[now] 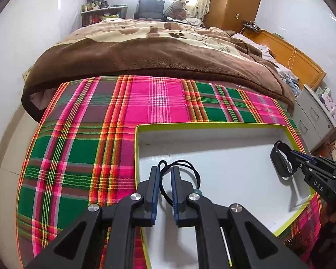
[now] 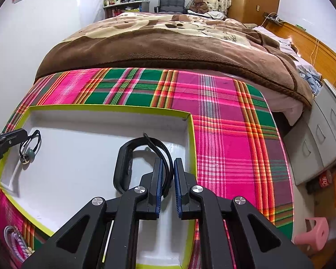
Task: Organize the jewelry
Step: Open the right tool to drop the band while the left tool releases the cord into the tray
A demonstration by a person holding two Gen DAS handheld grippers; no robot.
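Note:
A shallow white box with a yellow-green rim (image 1: 212, 124) (image 2: 100, 107) lies on the plaid cloth. My left gripper (image 1: 164, 169) (image 2: 22, 132) hangs over the box's left part. Its jaws stand a little apart, and a thin black cord necklace (image 1: 191, 163) (image 2: 37, 137) runs loosely between them. The necklace's green bead (image 1: 197, 192) (image 2: 30, 155) rests on the box floor. In the box's right part my right gripper (image 2: 168, 161) (image 1: 291, 155) is shut on the strap of a black wristband (image 2: 121, 163) (image 1: 277, 159), whose loop stands on the floor.
A pink and green plaid cloth (image 1: 82, 148) (image 2: 230, 148) covers the table, with a bed under a brown blanket (image 1: 145, 51) right behind it. Grey drawers (image 2: 320, 134) and a pink stool (image 2: 313, 231) stand on the right. Some braided bracelets (image 2: 13, 239) lie near the box's front left corner.

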